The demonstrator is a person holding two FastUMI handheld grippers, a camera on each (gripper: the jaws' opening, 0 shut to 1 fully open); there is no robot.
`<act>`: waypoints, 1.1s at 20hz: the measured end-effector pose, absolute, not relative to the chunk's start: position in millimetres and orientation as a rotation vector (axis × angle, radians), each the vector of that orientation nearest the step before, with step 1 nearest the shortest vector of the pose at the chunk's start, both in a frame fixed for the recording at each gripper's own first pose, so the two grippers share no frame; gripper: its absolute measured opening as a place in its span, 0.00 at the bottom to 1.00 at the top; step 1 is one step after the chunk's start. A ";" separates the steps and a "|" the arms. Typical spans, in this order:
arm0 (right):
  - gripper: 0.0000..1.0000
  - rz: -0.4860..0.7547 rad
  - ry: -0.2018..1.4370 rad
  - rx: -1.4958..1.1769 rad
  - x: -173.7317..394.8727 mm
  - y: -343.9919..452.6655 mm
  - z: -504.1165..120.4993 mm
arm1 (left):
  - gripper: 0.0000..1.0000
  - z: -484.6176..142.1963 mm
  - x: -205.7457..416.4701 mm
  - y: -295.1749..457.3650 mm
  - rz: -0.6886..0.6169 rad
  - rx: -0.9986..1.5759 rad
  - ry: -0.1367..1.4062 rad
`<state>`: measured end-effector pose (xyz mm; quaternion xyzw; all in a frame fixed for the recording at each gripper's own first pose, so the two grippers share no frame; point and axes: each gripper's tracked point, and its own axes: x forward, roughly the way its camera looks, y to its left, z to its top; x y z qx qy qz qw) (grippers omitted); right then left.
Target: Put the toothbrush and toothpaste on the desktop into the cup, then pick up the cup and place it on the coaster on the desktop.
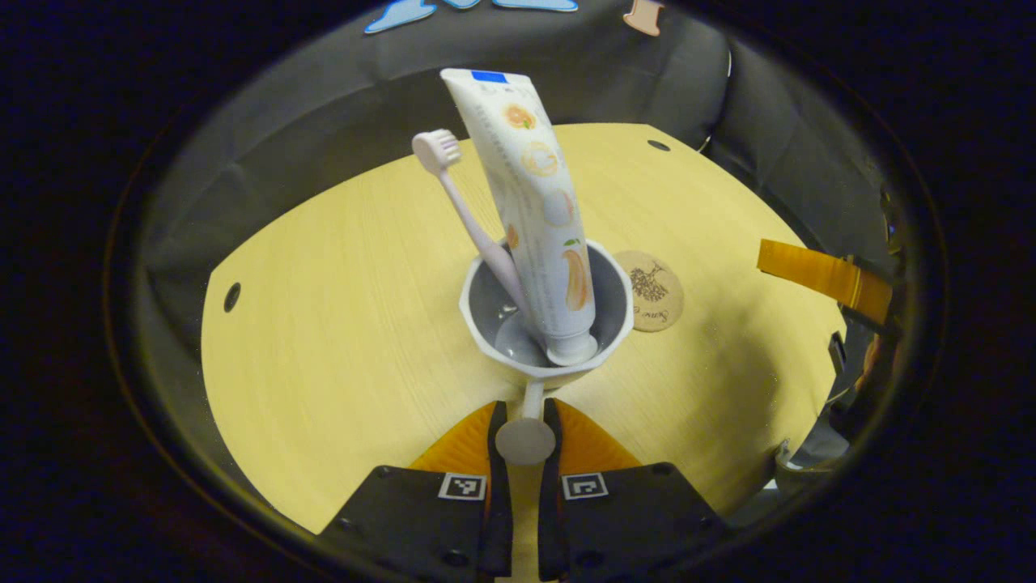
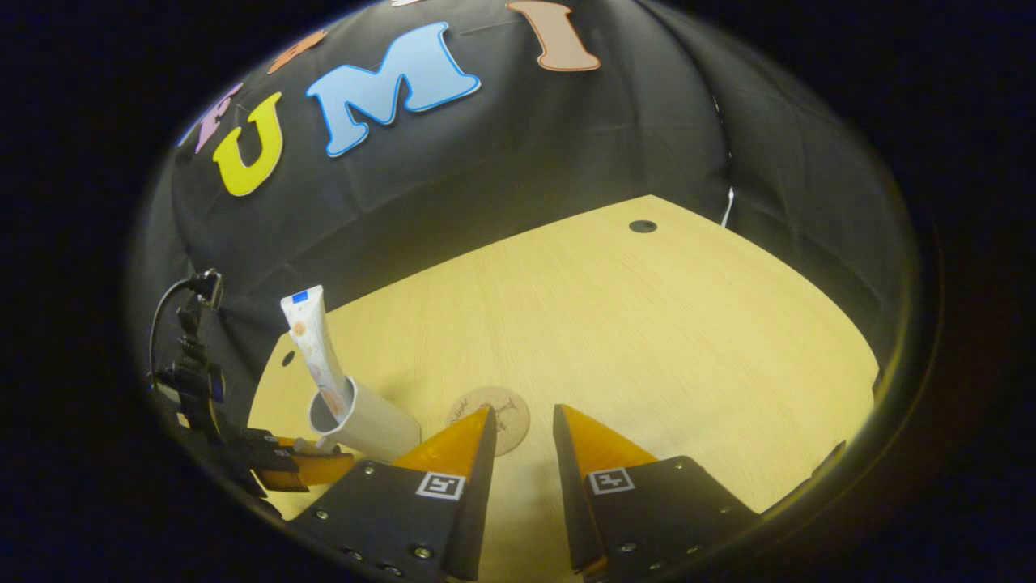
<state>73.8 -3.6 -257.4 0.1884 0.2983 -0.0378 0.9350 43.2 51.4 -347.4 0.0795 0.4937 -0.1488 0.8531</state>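
Cup point(image 1: 547, 312), loaded, clamped by its handle in left claw point(image 1: 524, 441); right claw point(image 2: 524, 433) apart. Advise level carriage onto coaster point(image 1: 650, 290).

Pale wood desktop point(image 1: 340, 324), round holes near edges; black cloth wall point(image 2: 566, 146) behind.

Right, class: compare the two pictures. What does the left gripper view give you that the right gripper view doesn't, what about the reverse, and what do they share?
Left gripper view: the toothbrush leaning in the cup, the cup's inside, and the left gripper pinching the cup's handle.
Right gripper view: the right gripper, open and empty, and the cup's outer wall.
Both: the toothpaste standing in the cup, the coaster beside the cup, and the wooden desktop.
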 end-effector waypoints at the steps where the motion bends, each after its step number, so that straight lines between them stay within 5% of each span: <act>1: 0.41 -0.080 0.611 0.388 72.1 -5.0 -257.8 | 0.24 -349.4 45.9 47.4 -0.314 0.165 1.030; 4: 0.41 -0.082 0.617 0.394 69.3 -4.5 -259.7 | 0.24 -350.7 54.6 43.3 -0.297 0.169 0.976; 5: 0.41 -0.079 0.618 0.392 68.4 -4.2 -259.5 | 0.11 -349.3 59.9 40.1 -0.290 0.166 0.958; 22: 0.41 -0.041 0.720 0.332 23.7 -1.1 -290.1 | 0.11 -320.6 124.1 -24.2 -0.248 0.157 0.609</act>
